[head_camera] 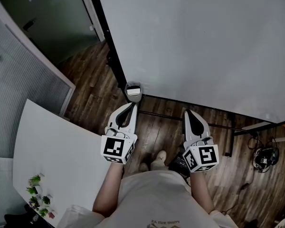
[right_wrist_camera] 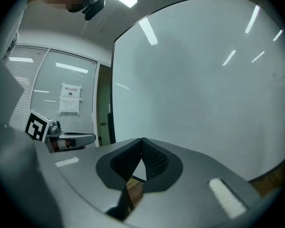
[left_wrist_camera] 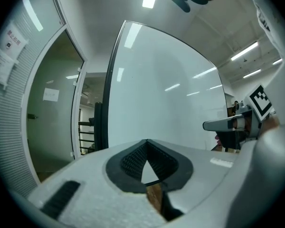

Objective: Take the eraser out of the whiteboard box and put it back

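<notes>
A small grey whiteboard box [head_camera: 133, 91] hangs at the lower left corner of the big whiteboard [head_camera: 204, 42], with a pale eraser [head_camera: 133, 92] showing in its top. My left gripper [head_camera: 132, 105] points at the box from just below it, jaws shut and empty. My right gripper [head_camera: 187, 112] is off to the right, near the board's lower edge, also shut and empty. In the left gripper view the closed jaws [left_wrist_camera: 147, 142] face the whiteboard [left_wrist_camera: 166, 103], and the right gripper [left_wrist_camera: 228, 124] shows at the right. In the right gripper view the closed jaws [right_wrist_camera: 142, 140] face the whiteboard [right_wrist_camera: 204, 89].
A white table [head_camera: 52, 151] with a small plant [head_camera: 35, 194] stands at my left. A glass partition and door [head_camera: 47, 18] lie beyond it. The whiteboard's dark stand bar [head_camera: 218, 125] crosses the wood floor, and a headset with cables [head_camera: 265, 158] lies at the right.
</notes>
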